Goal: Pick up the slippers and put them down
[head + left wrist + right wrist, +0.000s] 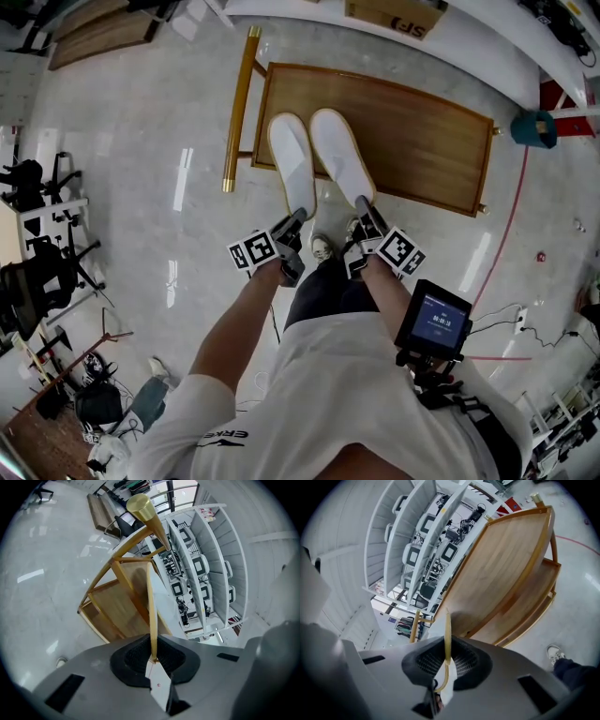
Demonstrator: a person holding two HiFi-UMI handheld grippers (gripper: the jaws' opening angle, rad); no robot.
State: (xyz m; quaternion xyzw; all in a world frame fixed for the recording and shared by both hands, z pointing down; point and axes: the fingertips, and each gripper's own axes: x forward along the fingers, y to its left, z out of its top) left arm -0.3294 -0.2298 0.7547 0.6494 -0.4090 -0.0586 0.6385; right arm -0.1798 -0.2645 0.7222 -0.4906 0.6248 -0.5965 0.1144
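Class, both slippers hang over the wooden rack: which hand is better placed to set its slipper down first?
Right, probably. The right tongs hold the right slipper well over the wooden rack; the left tongs hold the left slipper near its left edge.

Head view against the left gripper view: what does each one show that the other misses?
Only the head view: both white slippers, the left slipper and right slipper, each held at its heel by the left gripper and right gripper, toes over the wooden rack, plus a small screen at the person's hip. Only the left gripper view: its jaws shut on the slipper's thin edge, the rack's lower tier, and white shelving behind. Both: the left slipper, the rack and its gold rail.
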